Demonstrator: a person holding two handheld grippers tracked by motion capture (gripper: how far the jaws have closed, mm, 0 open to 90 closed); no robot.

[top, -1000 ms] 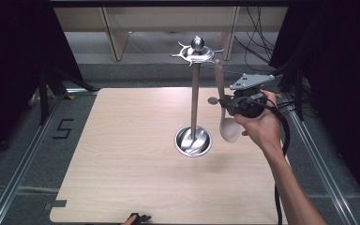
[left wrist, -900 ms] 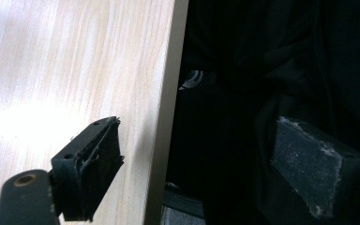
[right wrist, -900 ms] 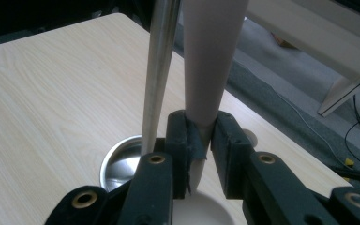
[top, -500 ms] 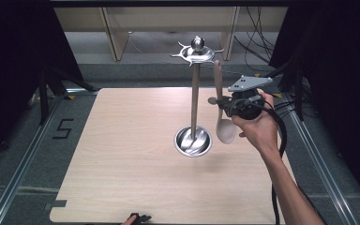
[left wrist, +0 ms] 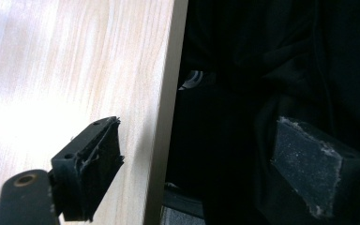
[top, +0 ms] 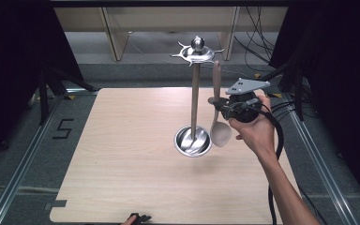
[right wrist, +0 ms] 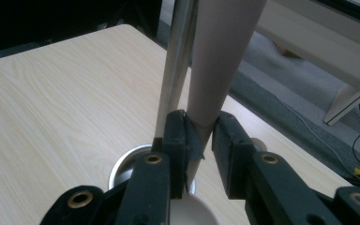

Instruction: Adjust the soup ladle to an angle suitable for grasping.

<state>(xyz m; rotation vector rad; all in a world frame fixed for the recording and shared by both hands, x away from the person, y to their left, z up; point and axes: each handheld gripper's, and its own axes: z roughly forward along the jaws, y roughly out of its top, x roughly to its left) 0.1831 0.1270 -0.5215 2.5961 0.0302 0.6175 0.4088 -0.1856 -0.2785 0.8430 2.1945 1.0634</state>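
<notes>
spoon: beige, matte, looks like silicone or plastic. long handle that widens toward the top, oval bowl at the bottom. it hangs upright, bowl down, just beside the stand's pole and right above the rim of the base.
spoon up close: smooth, no shine, the handle narrows down to where the jaws have it.
right gripper: jaws nearly closed, clamped on the narrow part of the spoon handle, one black pad on each side. the right gripper view shows the handle squeezed between them. grey three-cornered plate on top, black cable trailing back along the arm.
right hand: wrapped around the gripper body, coming in from the lower right.
stand: polished metal, thin straight pole, round ball on top with a ring of little hook arms, shiny dished round base that mirrors the pole.
table: pale wood-grain board, flat, rounded corners.
left gripper: jaws spread wide, nothing between them. pads are rough black foam, frayed at the edges. it sits at the near edge of the table, one jaw over the wood, the other over dark cloth.
floor mat: grey, with a "5" marked on it.
</notes>
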